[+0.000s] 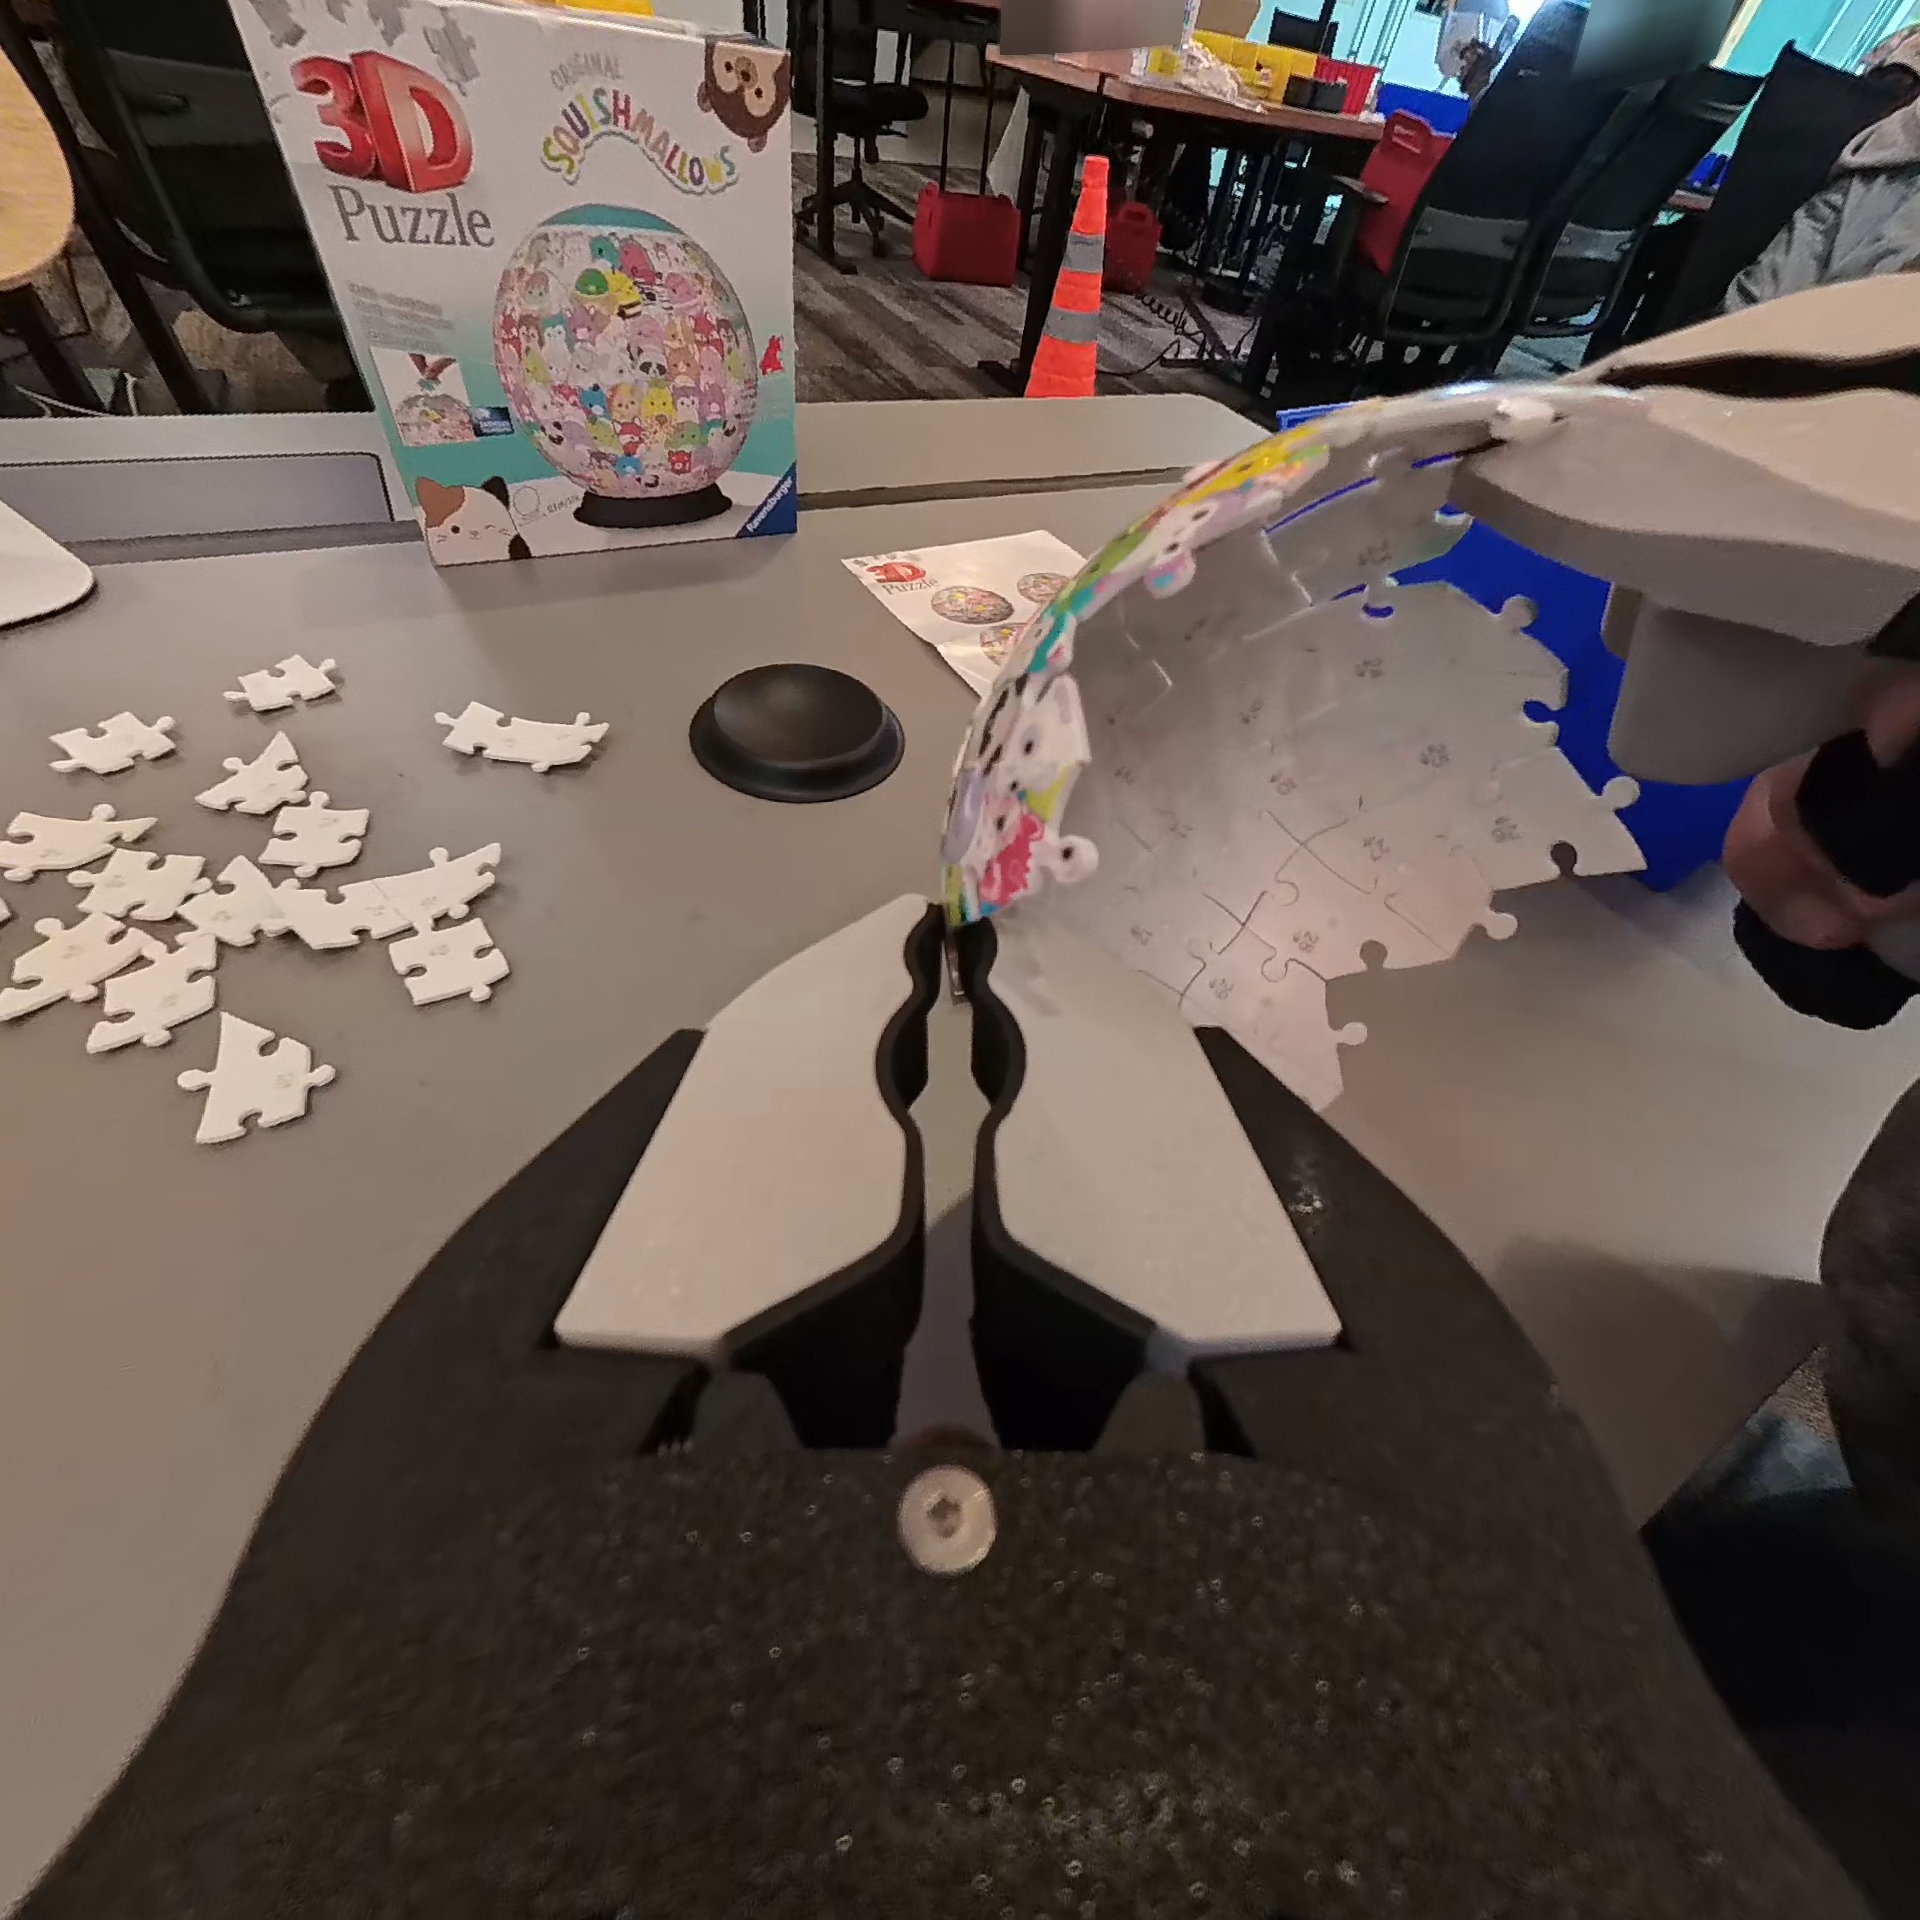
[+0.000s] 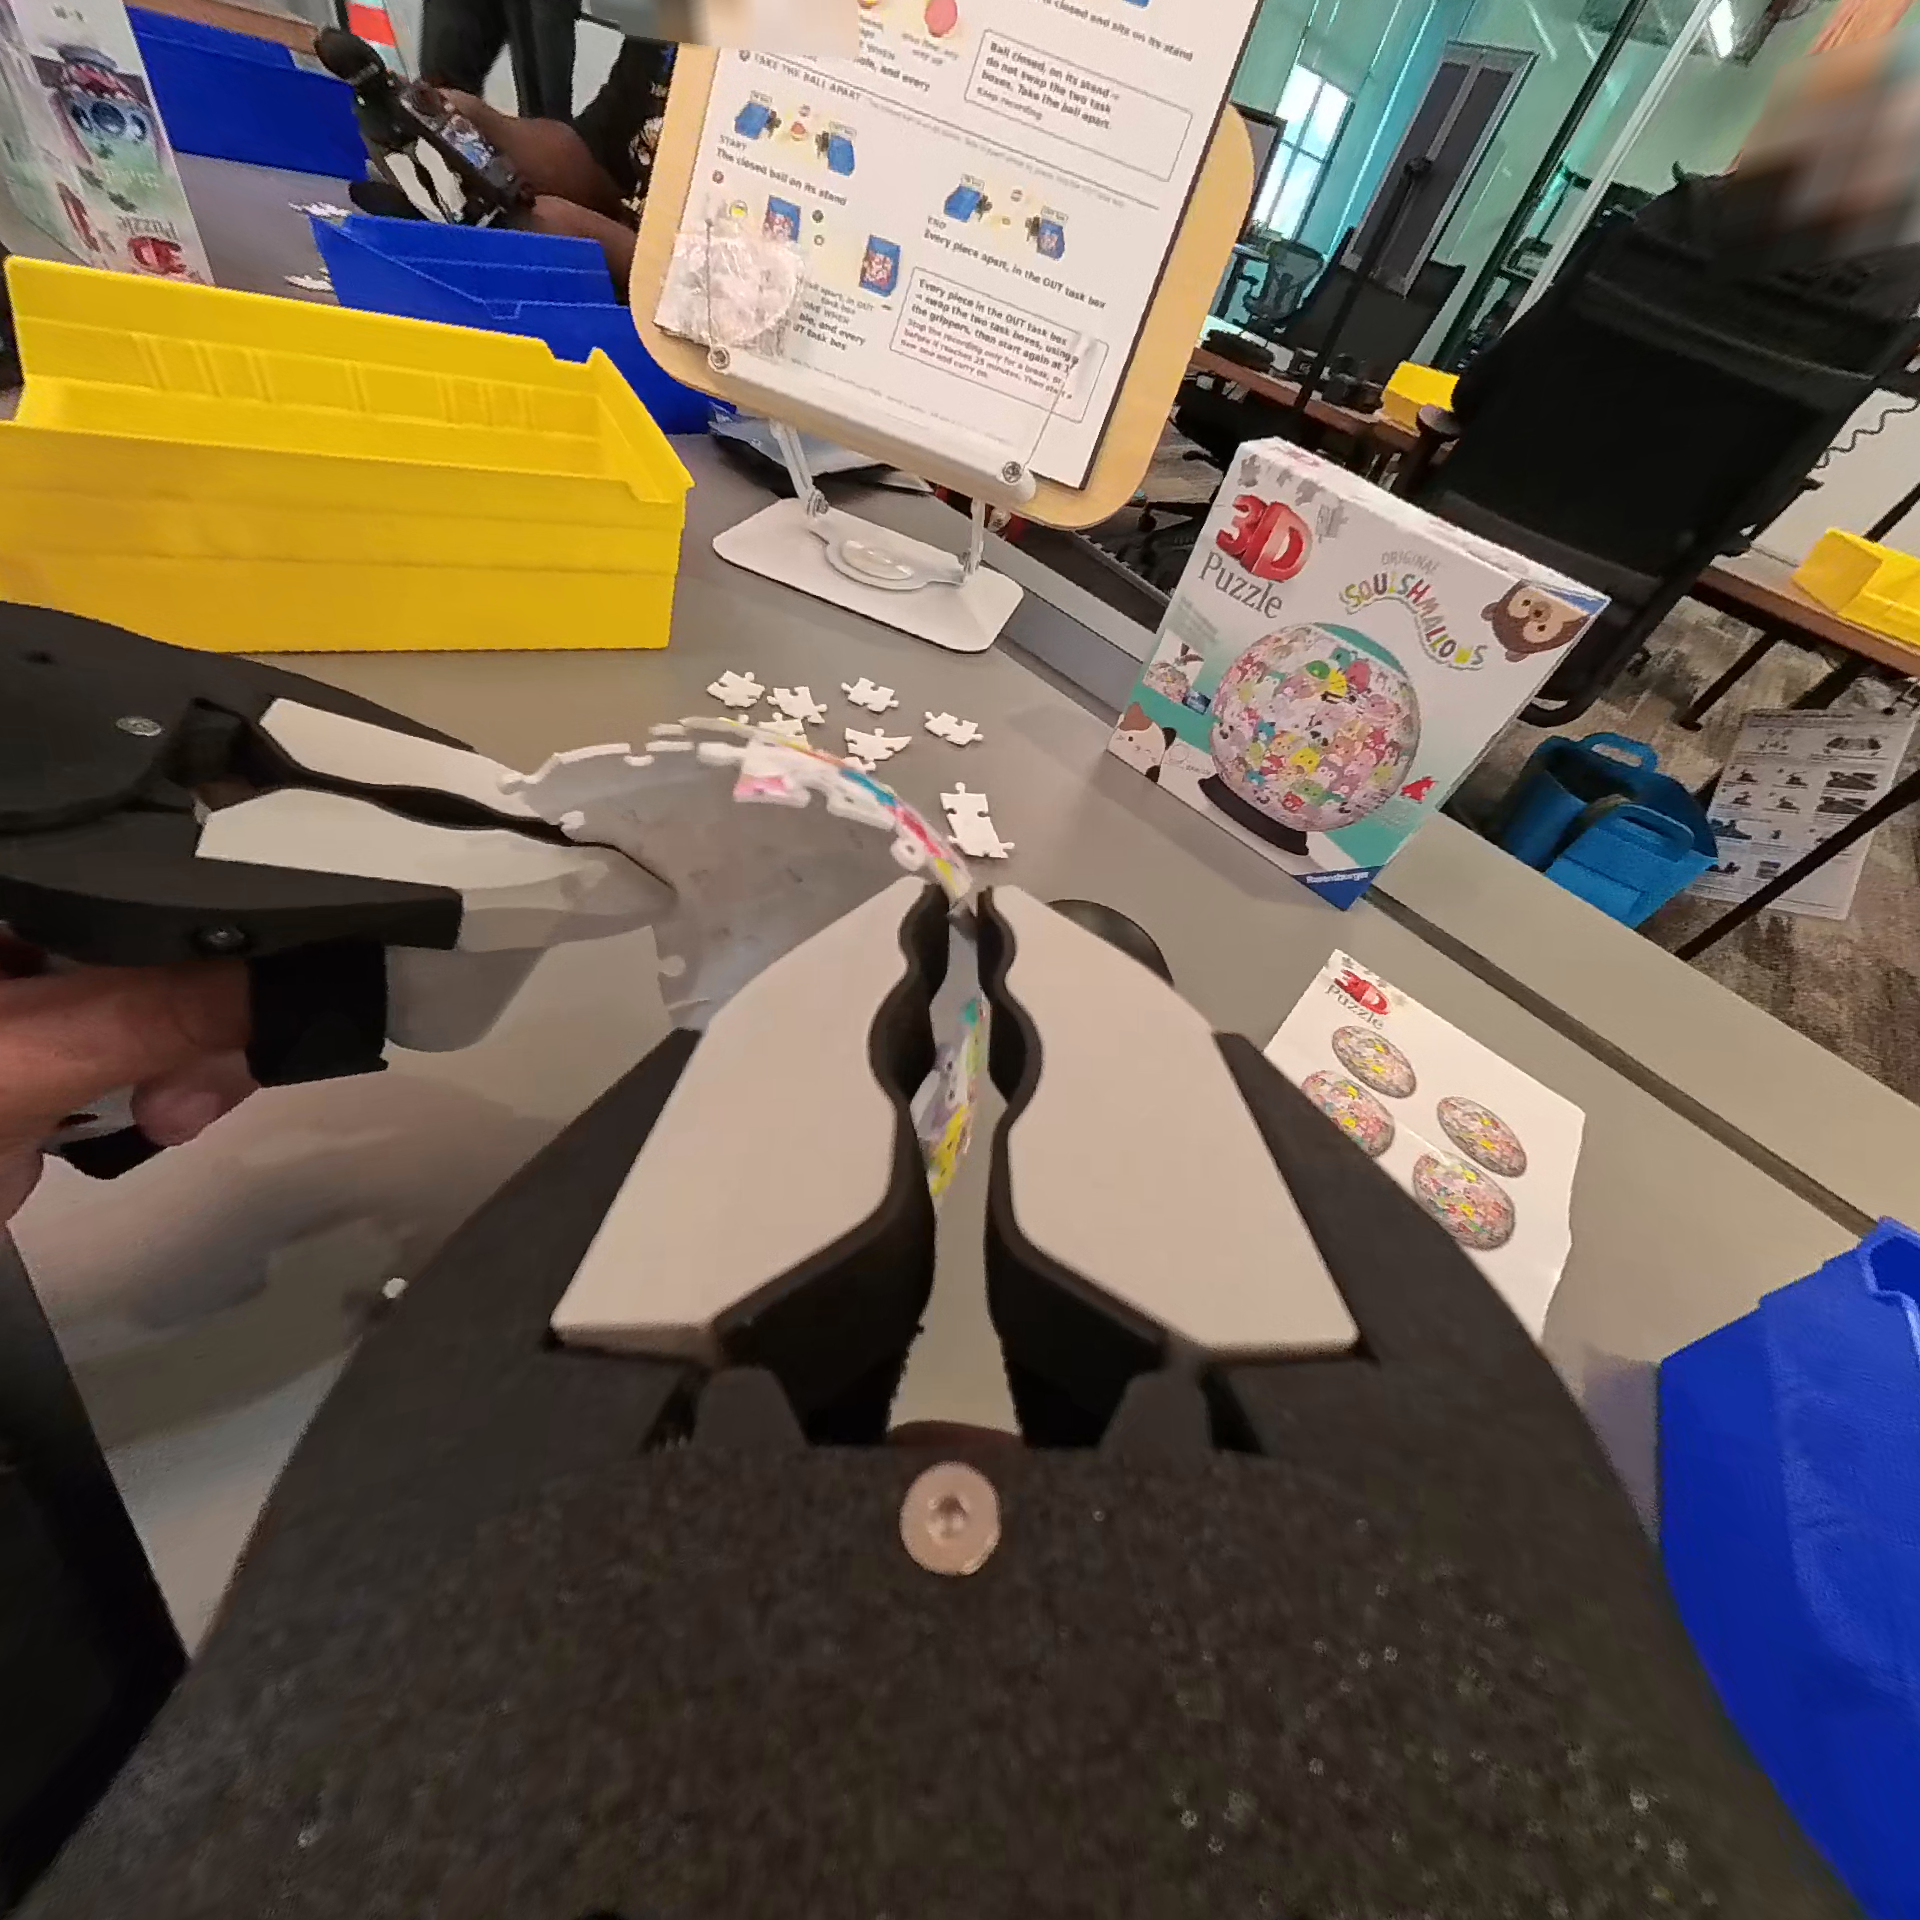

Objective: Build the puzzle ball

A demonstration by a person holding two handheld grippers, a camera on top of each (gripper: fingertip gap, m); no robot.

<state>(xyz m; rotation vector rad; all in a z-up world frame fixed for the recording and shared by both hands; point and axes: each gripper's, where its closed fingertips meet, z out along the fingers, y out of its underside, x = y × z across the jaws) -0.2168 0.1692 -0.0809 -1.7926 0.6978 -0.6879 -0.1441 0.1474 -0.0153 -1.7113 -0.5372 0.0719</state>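
Note:
A half-built puzzle ball shell (image 1: 1299,779), colourful outside and grey inside, hangs in the air between both grippers. My left gripper (image 1: 956,920) is shut on its lower edge. My right gripper (image 2: 961,899) is shut on another part of its rim and also shows in the left wrist view (image 1: 1496,436) at the shell's top. In the right wrist view the shell (image 2: 748,852) curves left to the left gripper (image 2: 592,842). Several loose white pieces (image 1: 260,904) lie face down on the grey table, also seen in the right wrist view (image 2: 862,727). The black stand (image 1: 795,732) sits empty.
The puzzle box (image 1: 540,281) stands upright at the back of the table. A leaflet (image 2: 1434,1132) lies by the table's edge. Yellow bins (image 2: 312,468), a blue bin (image 2: 1808,1507) and an instruction board on a stand (image 2: 935,229) ring the work area. My hands' fingertips stand some 11 cm from each other.

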